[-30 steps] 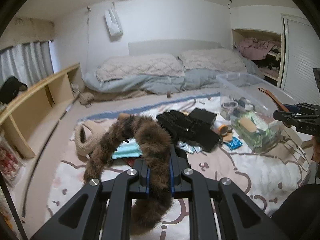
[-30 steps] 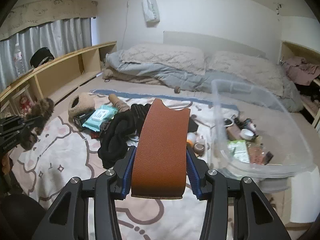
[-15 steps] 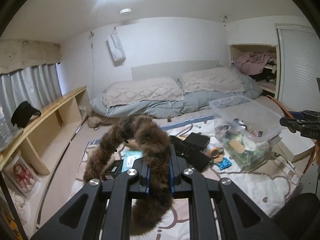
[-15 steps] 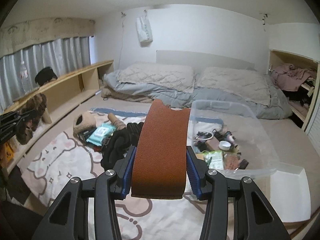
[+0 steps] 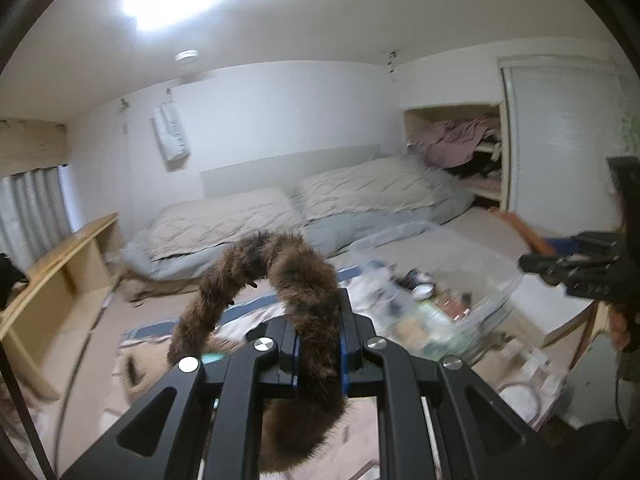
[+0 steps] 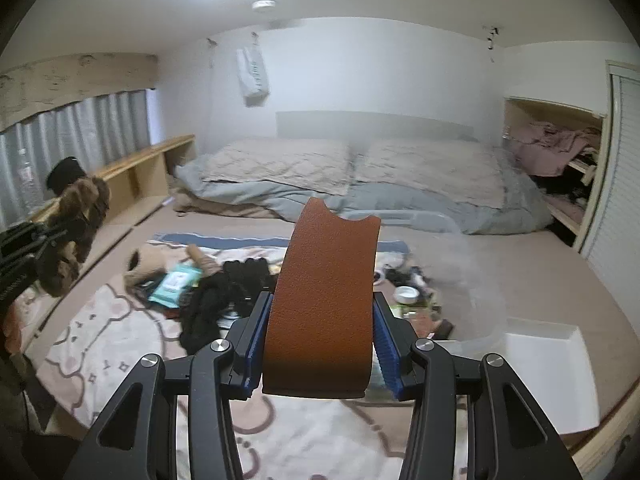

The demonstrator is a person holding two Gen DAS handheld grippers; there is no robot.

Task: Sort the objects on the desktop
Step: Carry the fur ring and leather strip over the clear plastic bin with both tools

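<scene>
My left gripper (image 5: 318,344) is shut on a brown furry band (image 5: 296,276) that arches up and to the left, held high above the bedding. My right gripper (image 6: 322,340) is shut on a curved brown leather piece (image 6: 324,292), also held high. The right gripper shows at the right edge of the left wrist view (image 5: 576,268); the left gripper with the fur shows at the left edge of the right wrist view (image 6: 24,256). A clear plastic bin (image 6: 448,264) with several small items lies below, ahead and to the right. Black clothes (image 6: 224,292) and a teal wipes pack (image 6: 176,282) lie on the patterned blanket (image 6: 100,328).
A white lid or tray (image 6: 548,368) lies at the right by the bin. A wooden shelf unit (image 6: 140,176) runs along the left wall under grey curtains. Pillows and a grey duvet (image 6: 360,184) lie at the back. An open closet (image 6: 556,160) is at the right.
Both grippers have risen and tilted upward, so the ceiling light fills more of each view and the items below look smaller. Each still holds its object.
</scene>
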